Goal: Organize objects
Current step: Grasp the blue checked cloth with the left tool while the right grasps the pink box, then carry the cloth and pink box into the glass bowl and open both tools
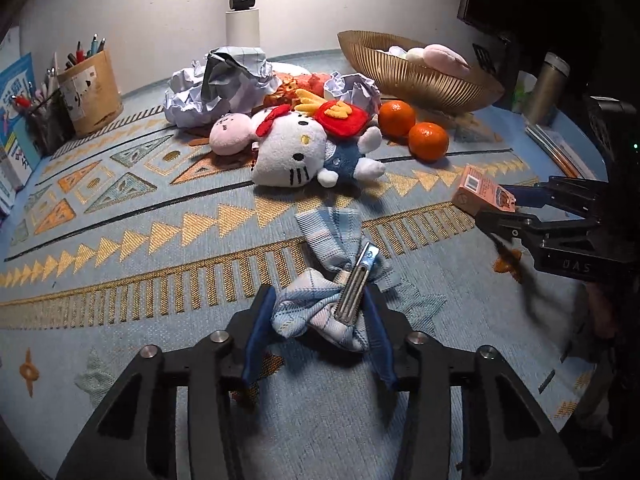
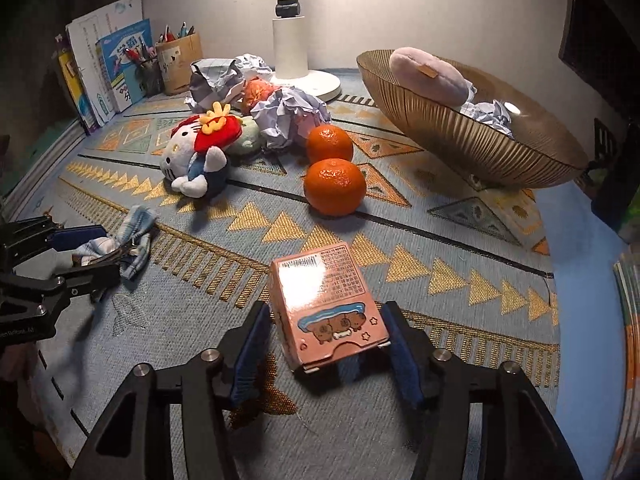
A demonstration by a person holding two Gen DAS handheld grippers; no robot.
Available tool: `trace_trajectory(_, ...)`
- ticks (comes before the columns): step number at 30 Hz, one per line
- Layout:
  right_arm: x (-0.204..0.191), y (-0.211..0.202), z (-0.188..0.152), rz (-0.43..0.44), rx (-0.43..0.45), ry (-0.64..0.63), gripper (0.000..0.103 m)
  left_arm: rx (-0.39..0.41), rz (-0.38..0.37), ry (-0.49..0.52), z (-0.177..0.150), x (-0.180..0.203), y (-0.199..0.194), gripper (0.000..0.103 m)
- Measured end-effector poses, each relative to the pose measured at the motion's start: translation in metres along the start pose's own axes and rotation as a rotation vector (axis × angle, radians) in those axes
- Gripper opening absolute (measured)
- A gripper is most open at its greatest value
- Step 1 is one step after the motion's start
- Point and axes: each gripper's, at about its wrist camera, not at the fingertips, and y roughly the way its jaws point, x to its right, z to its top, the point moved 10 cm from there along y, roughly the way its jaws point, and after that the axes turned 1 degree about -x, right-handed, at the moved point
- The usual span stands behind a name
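The left gripper (image 1: 320,312) is closed on a blue plaid fabric bow hair clip (image 1: 340,280) above the patterned blue cloth (image 1: 160,320). The right gripper (image 2: 326,344) clamps a pink cardboard box (image 2: 324,304) printed "Made in China", lifted off that cloth.

A home desk or study corner, by the look of it: a surface under a blue patterned woven cloth (image 2: 460,240) carries a cardboard pen holder (image 2: 179,62), upright booklets (image 2: 120,60), a white lamp base (image 2: 296,60), plush toys (image 1: 288,148), two oranges (image 2: 334,186) and a ribbed golden bowl (image 2: 480,136).
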Motion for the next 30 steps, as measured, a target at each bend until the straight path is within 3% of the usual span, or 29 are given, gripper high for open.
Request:
trace_trajectory(4, -0.006, -0.002, 0.000, -0.001, 0.005, -0.016, 0.042, 0.017, 0.002, -0.007, 0.006, 0.007, -0.003, 0.021)
trace_trajectory(7, -0.004, -0.014, 0.005, 0.050, 0.033, 0.026, 0.041, 0.044, -0.019, -0.010, 0.016, 0.016, -0.012, 0.021)
trace_trajectory(10, 0.006, -0.034, 0.018, 0.047, 0.083, 0.053, 0.040, 0.077, -0.039, 0.006, 0.034, 0.029, -0.021, 0.021)
trace_trajectory(23, 0.090, -0.106, 0.092, -0.018, 0.307, 0.186, 0.040, 0.223, -0.092, 0.131, 0.150, 0.086, -0.025, 0.021)
trace_trajectory(30, 0.142, -0.114, 0.131, -0.072, 0.393, 0.306, 0.040, 0.269, -0.160, 0.107, 0.218, 0.111, -0.007, 0.021)
